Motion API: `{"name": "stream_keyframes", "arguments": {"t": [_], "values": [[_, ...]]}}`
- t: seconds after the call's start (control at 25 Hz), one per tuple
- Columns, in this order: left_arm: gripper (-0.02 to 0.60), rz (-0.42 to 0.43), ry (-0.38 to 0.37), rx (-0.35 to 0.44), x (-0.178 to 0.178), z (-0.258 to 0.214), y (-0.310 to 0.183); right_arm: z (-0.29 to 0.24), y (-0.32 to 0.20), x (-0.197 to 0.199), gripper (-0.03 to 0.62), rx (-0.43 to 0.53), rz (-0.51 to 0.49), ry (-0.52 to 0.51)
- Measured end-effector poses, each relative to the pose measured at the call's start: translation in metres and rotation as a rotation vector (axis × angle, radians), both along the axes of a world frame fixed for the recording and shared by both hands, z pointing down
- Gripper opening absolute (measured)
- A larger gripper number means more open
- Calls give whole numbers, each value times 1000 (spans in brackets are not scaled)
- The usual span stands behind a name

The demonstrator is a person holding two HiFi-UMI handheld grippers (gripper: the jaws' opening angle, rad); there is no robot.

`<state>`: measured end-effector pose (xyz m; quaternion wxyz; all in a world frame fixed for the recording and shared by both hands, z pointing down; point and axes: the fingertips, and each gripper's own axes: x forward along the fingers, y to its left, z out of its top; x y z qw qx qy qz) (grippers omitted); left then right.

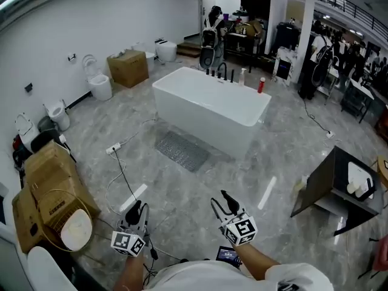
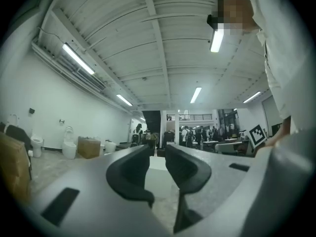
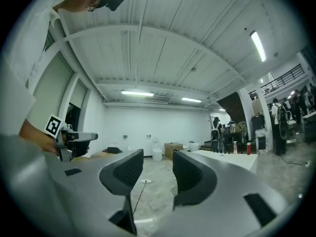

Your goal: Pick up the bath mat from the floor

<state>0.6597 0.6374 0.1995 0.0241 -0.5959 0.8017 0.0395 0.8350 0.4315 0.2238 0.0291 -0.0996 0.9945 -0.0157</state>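
Note:
The bath mat (image 1: pixel 182 150) is a grey, textured rectangle lying flat on the marble floor, right against the front of the white bathtub (image 1: pixel 212 105). Both grippers are held low and close to the person's body, well short of the mat. My left gripper (image 1: pixel 138 210) points ahead with a narrow gap between its jaws and nothing in it; in the left gripper view (image 2: pixel 157 154) only the distant room shows between them. My right gripper (image 1: pixel 219 199) is open wider and also empty, as the right gripper view (image 3: pixel 158 163) confirms.
Cardboard boxes (image 1: pixel 51 187) and a round basket stand at the left. A power strip with its cable (image 1: pixel 113 149) lies on the floor left of the mat. Toilets (image 1: pixel 97 80) line the left wall. A dark cabinet (image 1: pixel 339 183) stands at the right. People and equipment fill the back.

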Motion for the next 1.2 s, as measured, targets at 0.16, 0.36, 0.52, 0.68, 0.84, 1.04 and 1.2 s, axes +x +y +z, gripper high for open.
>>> {"name": "stream_keyframes", "arguments": {"t": [0.16, 0.36, 0.52, 0.68, 0.84, 1.04, 1.2], "values": [[103, 20, -1, 7, 8, -4, -13, -10, -8, 8, 196, -29, -21, -96], [103, 42, 14, 6, 16, -2, -24, -14, -21, 17, 195, -55, -7, -157], [103, 26, 30, 11, 16, 4, -30, -3, -30, 19, 195, -64, -27, -150], [101, 15, 33, 17, 21, 9, -35, 7, -42, 23, 195, -83, -18, -170], [101, -15, 41, 10, 9, 20, -36, 9, -57, 11, 195, -88, -9, -187], [101, -42, 73, 14, -35, 33, -55, 15, -79, -22, 195, -100, -22, -178], [101, -45, 81, 48, -89, 33, -85, 20, -106, -71, 195, -111, -16, -162]]}}
